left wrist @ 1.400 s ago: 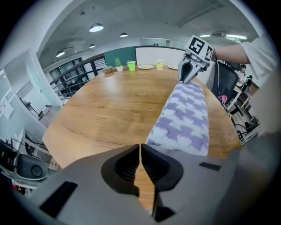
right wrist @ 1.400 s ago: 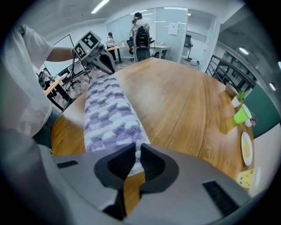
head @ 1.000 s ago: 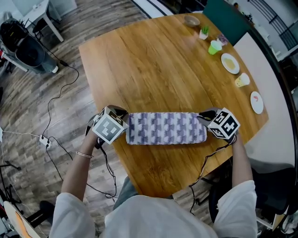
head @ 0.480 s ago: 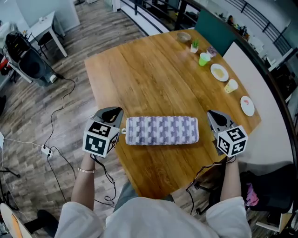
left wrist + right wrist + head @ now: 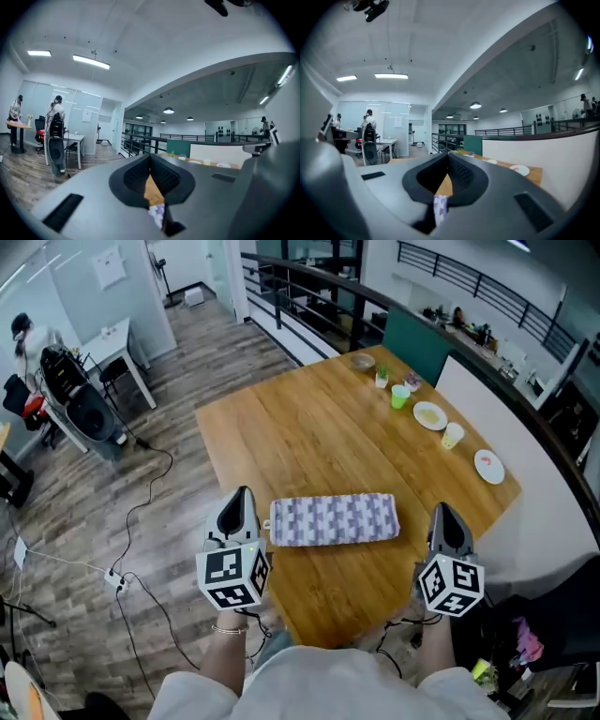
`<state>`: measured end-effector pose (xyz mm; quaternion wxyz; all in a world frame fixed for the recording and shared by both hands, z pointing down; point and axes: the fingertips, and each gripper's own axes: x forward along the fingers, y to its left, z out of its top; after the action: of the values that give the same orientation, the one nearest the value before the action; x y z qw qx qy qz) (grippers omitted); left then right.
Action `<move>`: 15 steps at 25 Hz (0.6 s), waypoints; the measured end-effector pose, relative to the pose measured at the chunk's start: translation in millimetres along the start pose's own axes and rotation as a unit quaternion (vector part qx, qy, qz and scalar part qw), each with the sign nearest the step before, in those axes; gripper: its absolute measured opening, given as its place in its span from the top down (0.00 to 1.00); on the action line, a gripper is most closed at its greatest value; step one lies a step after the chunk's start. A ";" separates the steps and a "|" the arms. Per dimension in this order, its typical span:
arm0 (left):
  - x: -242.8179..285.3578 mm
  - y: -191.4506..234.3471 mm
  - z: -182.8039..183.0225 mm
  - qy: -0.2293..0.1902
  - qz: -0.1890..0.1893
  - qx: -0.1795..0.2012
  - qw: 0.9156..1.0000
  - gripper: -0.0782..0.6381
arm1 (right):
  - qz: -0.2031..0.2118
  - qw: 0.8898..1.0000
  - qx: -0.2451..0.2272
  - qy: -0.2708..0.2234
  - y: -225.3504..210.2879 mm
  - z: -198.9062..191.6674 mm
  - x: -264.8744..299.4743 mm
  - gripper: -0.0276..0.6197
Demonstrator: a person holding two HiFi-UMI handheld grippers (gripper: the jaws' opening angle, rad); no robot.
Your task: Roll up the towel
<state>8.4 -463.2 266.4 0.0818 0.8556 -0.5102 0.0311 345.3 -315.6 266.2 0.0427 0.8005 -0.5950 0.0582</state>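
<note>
The towel [image 5: 333, 519], white with a purple pattern, lies rolled into a long bundle near the front of the wooden table [image 5: 309, 427]. My left gripper [image 5: 241, 498] is raised in front of the roll's left end, apart from it, shut and empty. My right gripper [image 5: 443, 514] is raised off the roll's right end, also shut with nothing in it. Both point forward, roughly level. In the left gripper view the jaws [image 5: 150, 159] meet and a scrap of the towel [image 5: 157, 214] shows below them. The right gripper view shows its jaws [image 5: 448, 161] together over a strip of towel [image 5: 439, 206].
Along the table's far right edge stand a small bowl [image 5: 363, 362], a potted plant [image 5: 382, 378], a green cup [image 5: 400, 396], a plate [image 5: 429, 415], a yellow cup [image 5: 453, 435] and another plate [image 5: 488, 466]. Cables [image 5: 141, 512] trail over the floor at left. A black railing [image 5: 309, 296] runs behind.
Both grippers have drawn away from the towel's two ends, risen off the table and swung to point forward. The rolled towel stays where it was. The head view has tipped up.
</note>
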 end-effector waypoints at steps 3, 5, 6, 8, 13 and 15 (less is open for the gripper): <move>-12.4 -3.9 -17.8 0.013 0.002 0.003 1.000 0.89 | -0.025 1.000 -0.008 0.008 -0.4 -16.6 -17.4 0.96; -20.8 -1.0 -23.7 0.021 0.001 -0.004 1.000 0.89 | -0.031 0.999 -0.016 0.014 4.5 -18.5 -24.9 0.96; -22.8 0.8 -23.4 0.022 -0.001 -0.008 1.000 0.89 | -0.033 0.999 -0.018 0.011 6.6 -15.9 -27.1 0.96; -22.2 0.7 -21.2 0.018 -0.003 -0.010 1.000 0.89 | -0.035 0.999 -0.019 -0.001 6.3 -10.3 -28.7 0.96; -15.1 -8.6 -20.3 0.012 -0.008 -0.007 1.000 0.89 | -0.037 0.999 -0.019 -0.010 -0.2 -6.8 -28.8 0.96; -13.2 -9.7 -19.7 0.011 -0.013 -0.008 1.000 0.89 | -0.036 0.999 -0.014 -0.007 0.4 -6.9 -27.8 0.96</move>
<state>11.1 -443.8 282.9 0.0941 0.8612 -0.4983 0.0355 336.7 -288.4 269.0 0.0518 0.8212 -0.5667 0.0422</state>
